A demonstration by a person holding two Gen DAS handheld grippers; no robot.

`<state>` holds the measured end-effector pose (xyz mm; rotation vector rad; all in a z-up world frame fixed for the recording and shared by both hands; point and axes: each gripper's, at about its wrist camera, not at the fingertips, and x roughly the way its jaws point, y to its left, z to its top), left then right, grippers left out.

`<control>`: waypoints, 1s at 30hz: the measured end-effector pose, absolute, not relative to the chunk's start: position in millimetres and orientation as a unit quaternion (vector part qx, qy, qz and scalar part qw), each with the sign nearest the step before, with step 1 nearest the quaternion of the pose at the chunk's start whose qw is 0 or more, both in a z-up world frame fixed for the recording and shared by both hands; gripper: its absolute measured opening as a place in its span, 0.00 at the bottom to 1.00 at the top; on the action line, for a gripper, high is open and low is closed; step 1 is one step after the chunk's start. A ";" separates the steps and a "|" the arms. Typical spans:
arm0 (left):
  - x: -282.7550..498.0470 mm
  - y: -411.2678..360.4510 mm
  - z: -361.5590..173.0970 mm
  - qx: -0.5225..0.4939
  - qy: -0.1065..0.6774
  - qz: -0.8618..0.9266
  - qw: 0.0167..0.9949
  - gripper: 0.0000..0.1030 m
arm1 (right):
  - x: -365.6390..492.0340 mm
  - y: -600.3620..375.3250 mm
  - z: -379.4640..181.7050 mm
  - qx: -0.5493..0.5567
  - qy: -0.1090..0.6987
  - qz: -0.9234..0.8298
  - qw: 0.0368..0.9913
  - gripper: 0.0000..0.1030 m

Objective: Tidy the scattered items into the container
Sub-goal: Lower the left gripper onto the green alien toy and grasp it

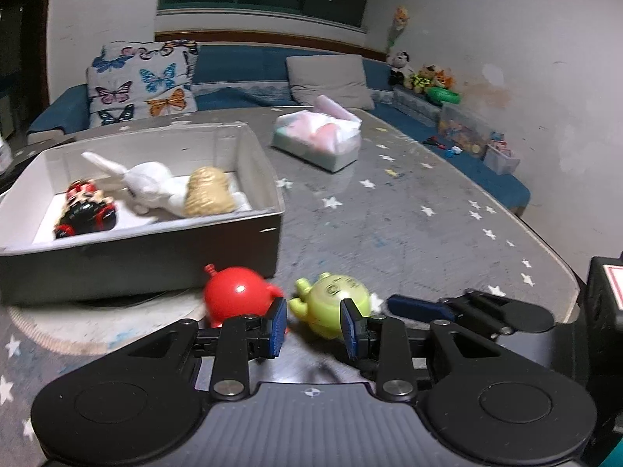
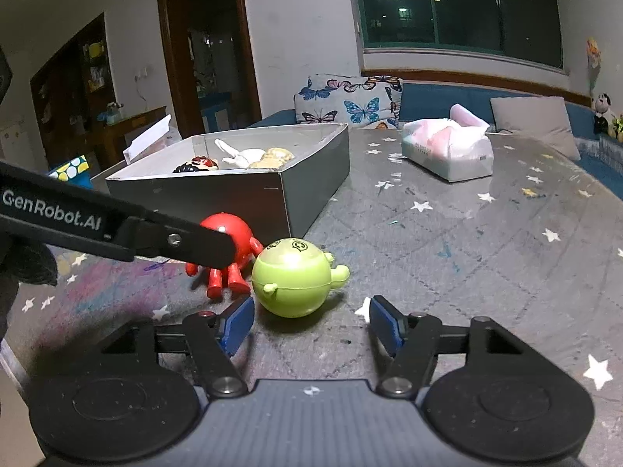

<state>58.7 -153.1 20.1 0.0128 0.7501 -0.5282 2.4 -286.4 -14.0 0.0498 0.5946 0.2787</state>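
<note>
A red round toy [image 1: 233, 295] [image 2: 233, 241] and a green round toy [image 1: 335, 299] [image 2: 292, 280] lie side by side on the table in front of a grey box [image 1: 148, 257] [image 2: 233, 190]. The box holds a white plush [image 1: 152, 185], a tan toy [image 1: 208, 192] and a red-black figure [image 1: 83, 210]. My left gripper [image 1: 315, 329] is open just behind the two toys, empty. My right gripper [image 2: 309, 321] is open just short of the green toy, empty. Its fingers [image 1: 420, 307] show in the left wrist view.
A tissue pack [image 1: 317, 136] [image 2: 447, 148] lies further back on the star-patterned table [image 1: 409, 214]. A blue sofa with a butterfly pillow [image 1: 140, 81] and a grey pillow [image 1: 327, 78] stands behind. The table edge curves on the right.
</note>
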 end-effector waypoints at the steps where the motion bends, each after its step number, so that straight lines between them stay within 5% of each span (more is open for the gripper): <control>1: 60.2 -155.6 20.7 0.007 0.362 -0.260 0.895 0.32 | 3.2 -285.9 -14.1 0.025 0.292 0.138 0.946 0.64; 30: 101.6 -171.0 9.6 -0.008 0.414 -0.302 0.859 0.35 | 24.5 -294.0 -19.1 0.070 0.299 0.164 0.938 0.58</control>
